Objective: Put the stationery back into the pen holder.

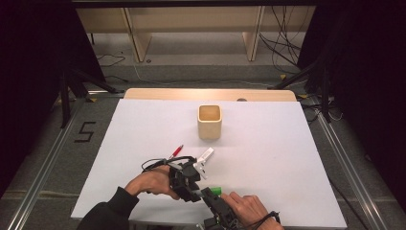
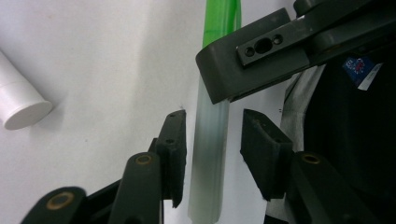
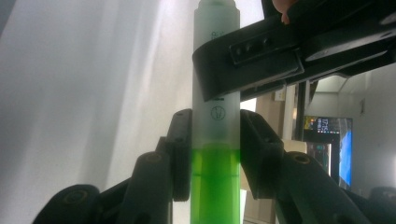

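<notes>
A green marker (image 1: pixel 217 190) with a frosted, translucent end lies between both grippers near the table's front edge. My right gripper (image 3: pixel 215 116) is shut on the marker (image 3: pixel 215 186), its pads pressing where the green barrel meets the frosted part. My left gripper (image 2: pixel 212 116) straddles the frosted end (image 2: pixel 210 154); one pad sits almost against it and a gap shows at the other pad, so it is open. In the high view the left gripper (image 1: pixel 191 189) and right gripper (image 1: pixel 210 195) meet tip to tip, each in a hand.
A beige square cup (image 1: pixel 209 122) stands upright at the table's middle back. A white capped cylinder (image 1: pixel 206 155) and a red pen (image 1: pixel 175 152) lie just beyond the left gripper. The white cylinder (image 2: pixel 18 105) also lies left of the left jaws.
</notes>
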The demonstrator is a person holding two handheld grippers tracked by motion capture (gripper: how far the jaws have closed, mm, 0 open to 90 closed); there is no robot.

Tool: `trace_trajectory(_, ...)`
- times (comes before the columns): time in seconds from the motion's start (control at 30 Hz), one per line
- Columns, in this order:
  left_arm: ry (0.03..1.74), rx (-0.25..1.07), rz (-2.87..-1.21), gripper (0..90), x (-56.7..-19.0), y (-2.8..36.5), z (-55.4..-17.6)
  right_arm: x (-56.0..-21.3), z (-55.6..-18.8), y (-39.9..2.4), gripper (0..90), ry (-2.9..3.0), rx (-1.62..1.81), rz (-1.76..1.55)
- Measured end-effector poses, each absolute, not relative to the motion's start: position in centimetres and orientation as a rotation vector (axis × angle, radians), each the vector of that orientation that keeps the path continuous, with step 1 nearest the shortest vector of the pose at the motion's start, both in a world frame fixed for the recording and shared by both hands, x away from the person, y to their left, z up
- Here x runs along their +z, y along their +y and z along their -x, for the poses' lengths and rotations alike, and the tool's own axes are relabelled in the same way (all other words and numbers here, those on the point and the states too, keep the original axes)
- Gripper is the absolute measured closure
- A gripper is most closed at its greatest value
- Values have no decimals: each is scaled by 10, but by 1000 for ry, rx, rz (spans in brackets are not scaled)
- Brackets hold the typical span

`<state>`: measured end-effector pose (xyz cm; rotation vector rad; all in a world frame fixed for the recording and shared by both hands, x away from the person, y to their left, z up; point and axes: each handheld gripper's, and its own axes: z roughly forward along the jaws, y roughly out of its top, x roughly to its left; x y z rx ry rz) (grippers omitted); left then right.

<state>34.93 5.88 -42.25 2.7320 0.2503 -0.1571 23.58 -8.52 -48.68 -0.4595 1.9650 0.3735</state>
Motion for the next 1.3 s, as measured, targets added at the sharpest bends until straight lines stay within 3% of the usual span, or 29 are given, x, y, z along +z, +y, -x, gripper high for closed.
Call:
trace_trajectory(0.73,229,-345,-2753,762,-430,58,-358,-489,-233,-85,661,1961,397,533)
trace_trajectory(0.93,278,-330,-2759,763,-432,64,-360,-481,-230,-87,539,1976,408,494)
trace_trajectory(1.3,437,-252,-2640,763,-430,86,-366,-471,-236,-103,460,2046,509,309)
